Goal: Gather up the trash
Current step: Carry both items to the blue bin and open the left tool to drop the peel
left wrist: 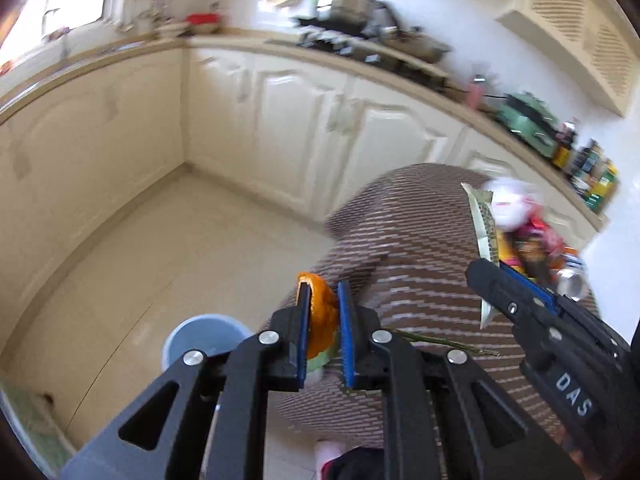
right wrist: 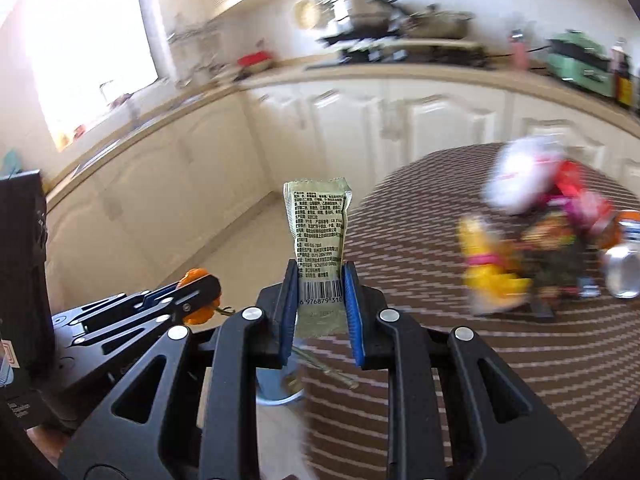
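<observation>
My left gripper is shut on a piece of orange peel, held over the left edge of the round table with a brown striped cloth. My right gripper is shut on a pale green snack wrapper with a barcode, which stands upright between the pads. In the left wrist view the right gripper and the wrapper are at the right. The right wrist view has the left gripper with the peel at the left. A light blue bin stands on the floor beside the table.
A blurred pile of colourful wrappers and a drinks can lies on the table's far right side. A thin green stem rests near the table edge. Cream cabinets line the walls under a cluttered counter. A black box stands at left.
</observation>
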A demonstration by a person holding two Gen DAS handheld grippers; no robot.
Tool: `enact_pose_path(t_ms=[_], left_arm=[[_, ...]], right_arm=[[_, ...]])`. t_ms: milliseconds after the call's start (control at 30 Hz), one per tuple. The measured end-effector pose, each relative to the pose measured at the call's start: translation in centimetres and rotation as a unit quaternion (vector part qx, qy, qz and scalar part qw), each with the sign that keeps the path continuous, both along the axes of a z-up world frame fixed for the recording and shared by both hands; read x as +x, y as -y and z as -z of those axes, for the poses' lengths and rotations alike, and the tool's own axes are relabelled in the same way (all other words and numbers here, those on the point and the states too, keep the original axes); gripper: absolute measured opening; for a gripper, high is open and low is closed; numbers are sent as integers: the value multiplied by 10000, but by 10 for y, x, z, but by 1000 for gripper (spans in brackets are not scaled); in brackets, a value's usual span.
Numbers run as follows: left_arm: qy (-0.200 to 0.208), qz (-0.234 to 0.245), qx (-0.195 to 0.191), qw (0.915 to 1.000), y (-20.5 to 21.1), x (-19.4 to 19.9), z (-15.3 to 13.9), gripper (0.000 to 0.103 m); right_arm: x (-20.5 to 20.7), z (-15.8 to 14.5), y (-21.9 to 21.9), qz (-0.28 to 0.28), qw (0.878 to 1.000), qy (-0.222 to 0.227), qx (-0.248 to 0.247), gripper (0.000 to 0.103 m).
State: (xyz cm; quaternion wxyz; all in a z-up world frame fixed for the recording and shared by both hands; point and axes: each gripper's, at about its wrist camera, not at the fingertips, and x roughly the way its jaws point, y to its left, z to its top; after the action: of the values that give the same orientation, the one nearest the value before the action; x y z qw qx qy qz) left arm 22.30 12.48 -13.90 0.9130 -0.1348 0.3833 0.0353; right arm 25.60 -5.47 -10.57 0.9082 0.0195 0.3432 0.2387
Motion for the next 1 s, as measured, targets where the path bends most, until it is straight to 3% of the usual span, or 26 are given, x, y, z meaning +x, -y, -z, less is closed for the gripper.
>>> enact_pose_path(t_ms=[333, 700, 833, 1000], left_arm=[[-988, -911, -129, 9908, -108, 11, 83, 13], [-1806, -1344, -351, 9737, -171, 49, 157, 14], [-2031, -1324, -496, 9689, -175, 60, 170, 31], [-1992, -1412, -462, 9686, -178, 58, 172, 37]], right_arm=[[32, 82, -121, -954, 9921, -771, -281, 22], [71, 144, -167, -1083, 9837, -1354, -487, 22], [74, 153, -172, -1088, 9818, -1465, -528, 22], [78, 162, -181, -1126, 9795, -1562, -584, 22]])
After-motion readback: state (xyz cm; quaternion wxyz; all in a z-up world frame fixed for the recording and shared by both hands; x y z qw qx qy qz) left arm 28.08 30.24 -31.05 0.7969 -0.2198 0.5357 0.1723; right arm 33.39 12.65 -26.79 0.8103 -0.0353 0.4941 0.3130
